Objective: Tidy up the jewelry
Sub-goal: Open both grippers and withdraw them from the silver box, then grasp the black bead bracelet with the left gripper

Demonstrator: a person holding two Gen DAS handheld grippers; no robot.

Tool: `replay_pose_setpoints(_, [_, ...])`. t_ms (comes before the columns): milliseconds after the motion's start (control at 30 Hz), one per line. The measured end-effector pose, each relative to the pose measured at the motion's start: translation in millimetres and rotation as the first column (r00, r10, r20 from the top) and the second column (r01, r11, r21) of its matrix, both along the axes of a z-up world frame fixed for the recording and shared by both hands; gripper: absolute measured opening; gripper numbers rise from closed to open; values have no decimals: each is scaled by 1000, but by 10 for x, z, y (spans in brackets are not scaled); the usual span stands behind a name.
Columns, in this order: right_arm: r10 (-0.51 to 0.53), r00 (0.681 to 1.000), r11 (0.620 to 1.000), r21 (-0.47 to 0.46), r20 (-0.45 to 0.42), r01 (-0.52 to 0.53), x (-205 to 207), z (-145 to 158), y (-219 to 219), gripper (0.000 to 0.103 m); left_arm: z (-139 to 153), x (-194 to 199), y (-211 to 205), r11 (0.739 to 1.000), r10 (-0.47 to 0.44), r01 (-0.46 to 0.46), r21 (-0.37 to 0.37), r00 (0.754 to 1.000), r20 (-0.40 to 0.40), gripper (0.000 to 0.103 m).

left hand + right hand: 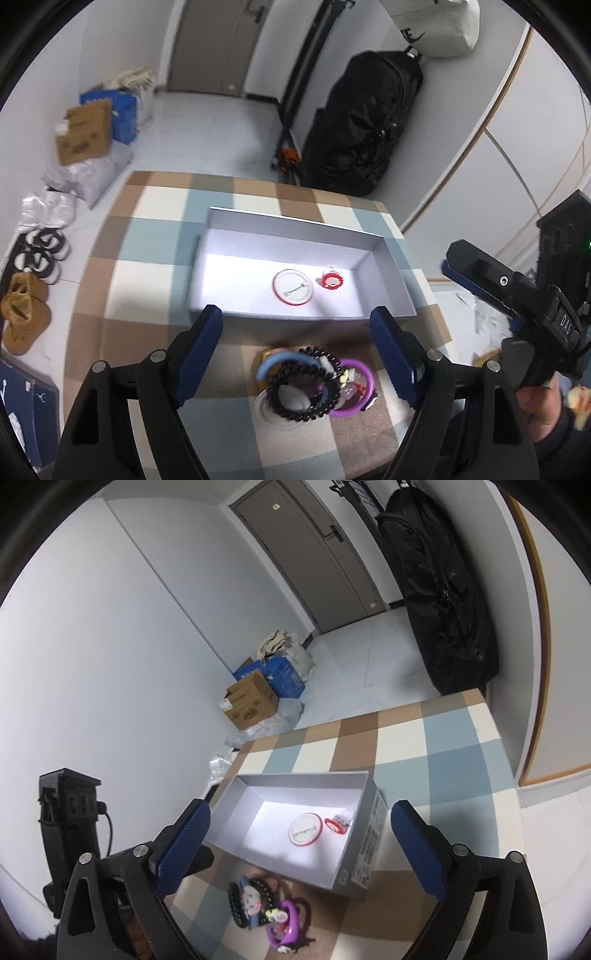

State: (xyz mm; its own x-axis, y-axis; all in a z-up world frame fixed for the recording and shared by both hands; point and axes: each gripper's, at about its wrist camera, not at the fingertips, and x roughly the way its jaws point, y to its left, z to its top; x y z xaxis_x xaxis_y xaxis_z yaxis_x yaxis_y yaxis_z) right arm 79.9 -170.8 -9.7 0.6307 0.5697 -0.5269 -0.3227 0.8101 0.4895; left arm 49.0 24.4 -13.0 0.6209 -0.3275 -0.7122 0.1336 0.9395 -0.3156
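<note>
From the left wrist view, the grey box point(391, 295) sits open on the checked tablecloth point(155, 243), and only two pieces lie inside it: a round red-rimmed badge point(293, 287) and, just beside it, a small red ornament point(332, 280). The left gripper point(301, 328) hangs with its blue pads spread wide and nothing between them. Below it, outside the box, the pile of jewelry point(314, 387) waits on the cloth: a black bead bracelet, a purple bangle, a blue one, tangled together. At the right edge a hand point(543, 406) carries the other tool.

From the right wrist view, the right gripper point(301, 845) is spread fully apart and empty too, aimed over the near wall of the box. The pile point(266, 908) lies just in front of that wall, blurred, so I can't count its pieces. By my reckoning the sorting is barely begun: two items in, most of the heap left to move.
</note>
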Motion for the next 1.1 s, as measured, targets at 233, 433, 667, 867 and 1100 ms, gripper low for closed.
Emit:
replay_pose_setpoints(233, [-17, 999, 998, -57, 32, 19, -190, 30, -7, 103, -117, -174, -15, 998, 19, -20, 64, 1000, 19, 78])
replay_pose_setpoints(433, [-41, 999, 998, -54, 16, 42, -369, -6, -63, 103, -232, -244, -40, 999, -25, 26, 33, 999, -28, 78])
replay_pose_setpoints(667, [-73, 997, 996, -42, -15, 73, -500, -73, -147, 103, -366, -270, -126, 997, -78, 79, 10, 995, -67, 78])
replay_pose_setpoints(867, [-82, 996, 996, -39, -33, 80, -548, -109, -174, 103, -412, -244, -106, 998, -67, 68, 13, 995, -71, 78])
replay_pose_setpoints(1100, [-82, 996, 996, -39, -41, 80, -550, -127, -171, 103, -438, -223, -109, 996, -93, 93, -6, 993, -79, 65])
